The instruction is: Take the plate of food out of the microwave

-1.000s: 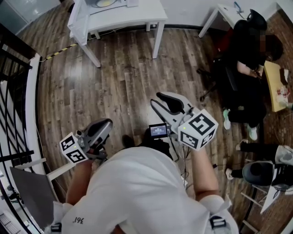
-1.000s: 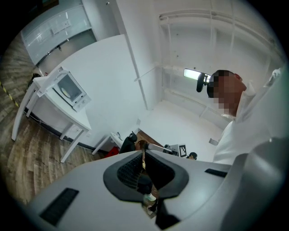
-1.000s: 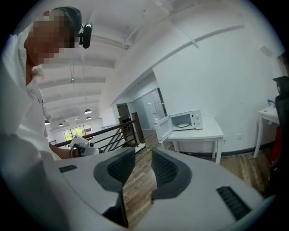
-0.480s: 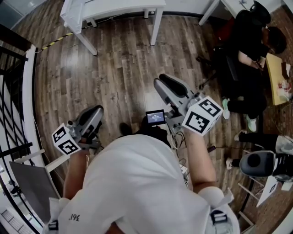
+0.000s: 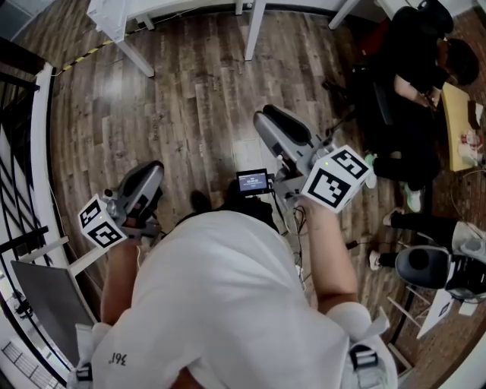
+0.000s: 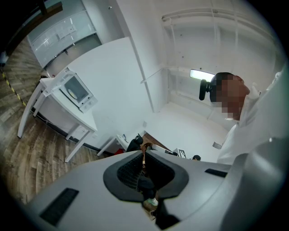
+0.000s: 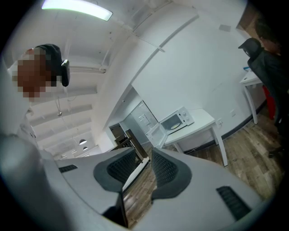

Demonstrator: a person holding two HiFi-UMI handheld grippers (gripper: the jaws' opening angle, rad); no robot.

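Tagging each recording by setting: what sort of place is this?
Probably an office or lab room: wood-plank floor, a microwave with its door open on a white table, and a person seated at a desk.

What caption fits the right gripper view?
Open right gripper faces distant microwave, door open, plate inside, on white table.

Looks like an open-plan office or lab space tbh: dark wood-plank floor [image 5: 197, 99], plain white walls [image 7: 189, 67], a white four-legged worktop [image 7: 201, 122] carrying a white microwave [image 7: 177, 120] with its door open, a long ceiling strip light [image 7: 76, 10], and someone in black [image 5: 414, 68] sitting at another white desk [image 7: 250, 80].
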